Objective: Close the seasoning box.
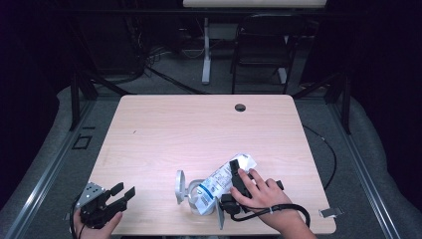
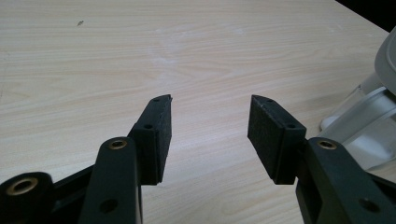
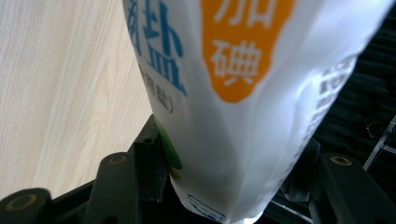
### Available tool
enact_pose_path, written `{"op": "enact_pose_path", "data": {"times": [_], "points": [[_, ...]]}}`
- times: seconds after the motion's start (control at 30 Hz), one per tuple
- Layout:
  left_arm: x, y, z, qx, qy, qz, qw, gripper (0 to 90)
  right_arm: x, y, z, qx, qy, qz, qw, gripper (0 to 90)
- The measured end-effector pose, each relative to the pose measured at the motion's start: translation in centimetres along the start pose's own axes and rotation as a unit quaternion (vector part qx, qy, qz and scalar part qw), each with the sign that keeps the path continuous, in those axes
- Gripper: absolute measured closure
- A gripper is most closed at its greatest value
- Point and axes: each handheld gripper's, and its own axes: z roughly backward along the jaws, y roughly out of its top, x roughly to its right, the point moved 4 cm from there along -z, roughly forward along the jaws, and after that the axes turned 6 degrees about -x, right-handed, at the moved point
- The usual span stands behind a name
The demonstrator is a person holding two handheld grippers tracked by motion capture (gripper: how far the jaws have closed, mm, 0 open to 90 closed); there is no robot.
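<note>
Pale wood surface (image 1: 199, 129) in the high view carries a clear jar (image 1: 191, 196) near its front edge; the right hand-held gripper (image 1: 234, 172) clamps a salt bag (image 1: 219, 181) whose long axis slants down into the jar. From the left gripper view, the left hand-held gripper (image 2: 210, 126) gapes empty, the jar just beside it; the right gripper view shows jaws pinching the bag's lower end.

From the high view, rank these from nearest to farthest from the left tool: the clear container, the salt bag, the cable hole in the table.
1. Clear container, lying open just to the right of the left tool, near the front edge.
2. Salt bag, further right, clamped in the right tool.
3. Cable hole, far across the table, near the back edge.
</note>
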Motion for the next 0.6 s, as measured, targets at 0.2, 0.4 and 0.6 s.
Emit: {"op": "enact_pose_path", "data": {"times": [0.2, 0.4, 0.6], "points": [[-0.02, -0.02, 0.0, -0.002, 0.001, 0.0, 1.0, 50.0, -0.03, 0.0, -0.03, 0.002, 0.001, -0.002, 1.0, 45.3], [0.0, -0.01, -0.02, 0.0, 0.0, 0.0, 1.0, 50.1, -0.04, -0.02, -0.03, 0.003, 0.001, -0.003, 1.0, 45.5], [-0.02, -0.03, 0.0, -0.001, 0.0, 0.0, 1.0, 50.0, 0.0, -0.03, -0.04, 0.003, 0.001, -0.001, 1.0, 45.6]]}}
